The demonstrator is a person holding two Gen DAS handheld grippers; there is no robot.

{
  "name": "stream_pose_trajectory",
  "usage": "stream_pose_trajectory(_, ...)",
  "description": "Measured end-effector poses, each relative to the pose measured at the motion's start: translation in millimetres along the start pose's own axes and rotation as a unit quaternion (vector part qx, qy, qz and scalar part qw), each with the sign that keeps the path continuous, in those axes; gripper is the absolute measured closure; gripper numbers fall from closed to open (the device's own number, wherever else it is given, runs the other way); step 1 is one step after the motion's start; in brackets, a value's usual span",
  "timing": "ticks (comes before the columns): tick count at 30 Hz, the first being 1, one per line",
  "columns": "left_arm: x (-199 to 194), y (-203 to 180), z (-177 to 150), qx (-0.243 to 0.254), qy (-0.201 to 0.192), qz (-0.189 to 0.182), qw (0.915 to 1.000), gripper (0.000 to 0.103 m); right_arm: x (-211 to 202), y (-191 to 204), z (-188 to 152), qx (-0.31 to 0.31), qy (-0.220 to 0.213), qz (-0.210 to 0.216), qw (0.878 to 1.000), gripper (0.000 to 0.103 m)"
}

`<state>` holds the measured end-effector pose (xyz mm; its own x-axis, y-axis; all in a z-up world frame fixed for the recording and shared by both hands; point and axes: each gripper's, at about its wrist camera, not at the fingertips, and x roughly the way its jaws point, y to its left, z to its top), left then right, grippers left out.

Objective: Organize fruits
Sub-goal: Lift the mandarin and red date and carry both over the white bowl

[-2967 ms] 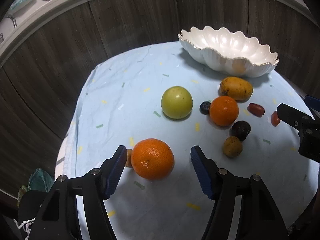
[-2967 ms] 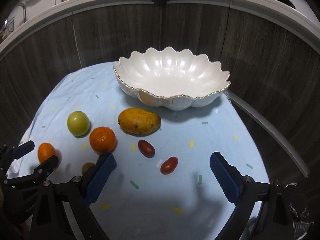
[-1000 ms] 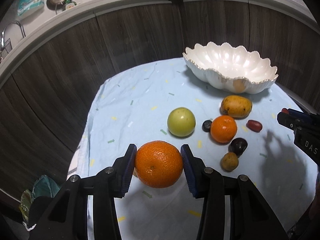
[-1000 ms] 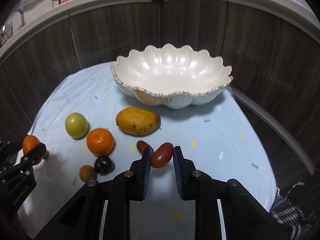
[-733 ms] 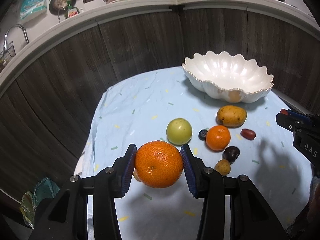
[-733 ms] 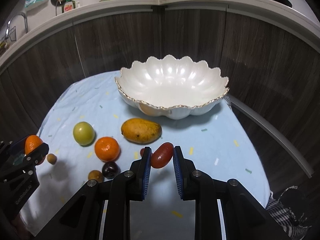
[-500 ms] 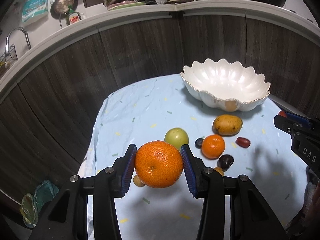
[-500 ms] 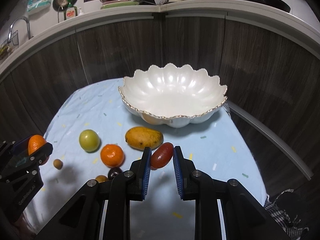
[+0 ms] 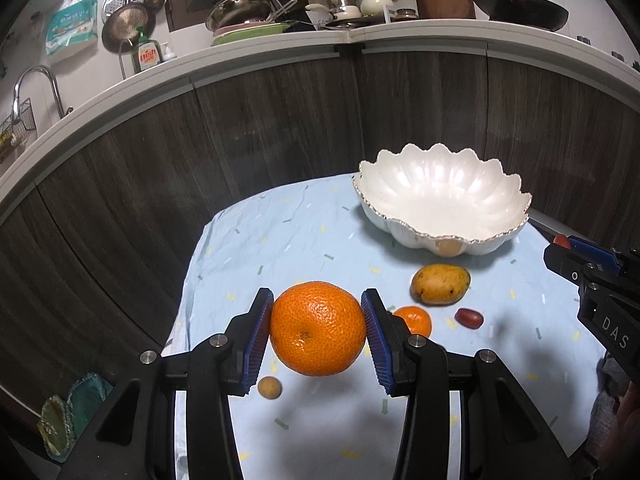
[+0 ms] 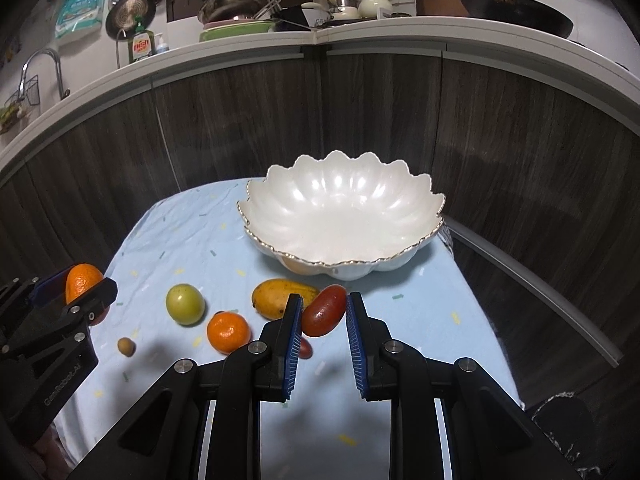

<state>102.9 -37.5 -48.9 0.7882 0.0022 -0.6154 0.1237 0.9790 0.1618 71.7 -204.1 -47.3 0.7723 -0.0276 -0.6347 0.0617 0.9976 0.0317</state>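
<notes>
My left gripper [image 9: 318, 330] is shut on a large orange [image 9: 318, 328] and holds it high above the blue cloth [image 9: 304, 232]. My right gripper [image 10: 320, 314] is shut on a small red oval fruit [image 10: 324, 315], lifted in front of the white scalloped bowl [image 10: 340, 220]. The bowl [image 9: 440, 204] is empty. On the cloth lie a mango [image 10: 280, 296], a smaller orange [image 10: 228, 331], a green round fruit [image 10: 185, 304], a second red fruit [image 9: 469, 318] and a small brown fruit [image 10: 126, 347]. The left gripper with its orange [image 10: 82, 282] shows at the right wrist view's left edge.
Dark wood cabinet fronts [image 10: 360, 120] curve closely behind the table. The counter above [image 9: 280, 40] carries pans, dishes and a soap bottle. The table's right edge [image 10: 480, 320] drops off beside the bowl.
Both grippers have risen, each with its fruit in the jaws; the table and bowl look lower and farther. Three seconds ago both were open and empty.
</notes>
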Motion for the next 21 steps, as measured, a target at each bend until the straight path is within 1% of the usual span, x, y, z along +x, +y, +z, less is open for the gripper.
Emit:
stream_pose_trajectory(11, 1.6, -11.3, 20.8, -0.004, -0.010, -0.014, 0.9998, 0.058, 0.6, -15.1, 18.4, 0.011, -0.018, -0.009, 1.000, 0.079)
stream_pose_trajectory(21, 12.2, -23.3, 53.0, -0.008, -0.028, -0.027, 0.9992, 0.058, 6.8, -30.0, 45.0, 0.011, -0.039, -0.019, 0.999, 0.079)
